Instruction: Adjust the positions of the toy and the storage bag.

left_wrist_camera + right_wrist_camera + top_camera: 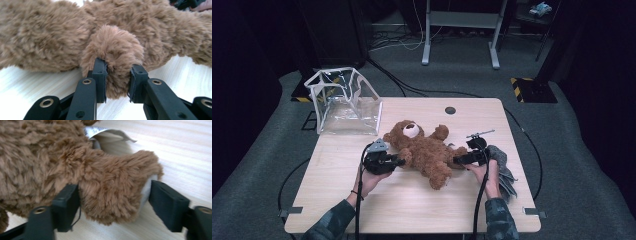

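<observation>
A brown teddy bear lies on its back near the middle of the light wooden table, head pointing toward the far left and legs sprawled toward the person. Everything else sits around that bear.

On the bear's near-left side, the left gripper comes in level with the tabletop. In the left gripper view its two black jaws are clamped on the rounded end of the bear's arm, the plush bulging out between and above the pads, so this one is gripping the paw firmly.

On the bear's right side, the right gripper reaches in at a leg. In the right gripper view the bear's foot sits between the jaws: the left pad is buried in the fur, while the right pad stands just at the pale sole, and I cannot tell whether it presses on it. A white sewn-in label sticks out behind that foot.

Just right of the bear, partly under the person's right hand, lies a crumpled grey cloth. Beyond the bear's head, at the table's far left corner, stands a clear plastic bag with white trim, well apart from the bear. A small round hole shows in the tabletop beyond the bear.
</observation>
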Demonstrator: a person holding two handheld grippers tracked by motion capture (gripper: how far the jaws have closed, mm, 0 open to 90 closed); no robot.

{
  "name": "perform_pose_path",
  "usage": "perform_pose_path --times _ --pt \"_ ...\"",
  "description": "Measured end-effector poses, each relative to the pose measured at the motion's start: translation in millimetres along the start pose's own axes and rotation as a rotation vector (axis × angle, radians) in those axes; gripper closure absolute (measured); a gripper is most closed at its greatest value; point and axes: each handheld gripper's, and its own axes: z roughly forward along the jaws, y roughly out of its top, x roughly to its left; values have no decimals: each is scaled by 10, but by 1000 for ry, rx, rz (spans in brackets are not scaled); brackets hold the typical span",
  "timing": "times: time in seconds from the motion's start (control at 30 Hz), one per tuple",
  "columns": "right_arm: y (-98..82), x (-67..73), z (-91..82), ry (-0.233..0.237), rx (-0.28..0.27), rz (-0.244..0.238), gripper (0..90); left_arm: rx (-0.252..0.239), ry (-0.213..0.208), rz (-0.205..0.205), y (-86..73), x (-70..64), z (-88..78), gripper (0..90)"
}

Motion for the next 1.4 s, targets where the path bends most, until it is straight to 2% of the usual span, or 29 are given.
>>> perform_pose_path --times 0.1,0.13,0.2,0.27,0.4,0.43,0.6,0.67,0.77,0.83,0.97,1.03,1.17,1.4 --pt "-12 15 30 7 11 -9 382 9 3 -2 -5 2 6 726" --pt "-15 35 37 0 13 1 418 14 6 3 -1 6 8 729" --pt "-22 36 45 5 12 -26 524 26 4 -3 8 12 12 739" --pt "-28 63 37 7 17 -24 606 51 2 -5 30 22 11 745" --pt "-24 99 14 0 25 -29 695 105 -11 -17 105 59 5 754" --pt "-20 104 13 -13 17 -49 715 116 -14 -15 122 68 0 758" --pt "-11 156 -28 -32 14 -64 756 191 -37 -27 231 126 -15 765" --pt "-8 177 -51 -45 12 -76 767 205 -35 -35 253 146 -22 771" --pt "-14 210 -67 -70 -4 -87 783 206 -43 -49 270 176 -39 787" --pt "-9 220 -92 -83 -18 -93 789 200 -29 -41 297 188 -57 794" --pt "36 247 -207 -114 -53 -104 796 179 -16 -12 442 211 -156 805" --pt "66 274 -268 -132 -81 -111 798 180 -2 23 539 220 -199 809" --pt "126 341 -374 -174 -125 -133 802 180 21 50 690 228 -236 813" --pt "214 435 -652 -207 -200 -140 803 148 48 112 990 319 -266 817"
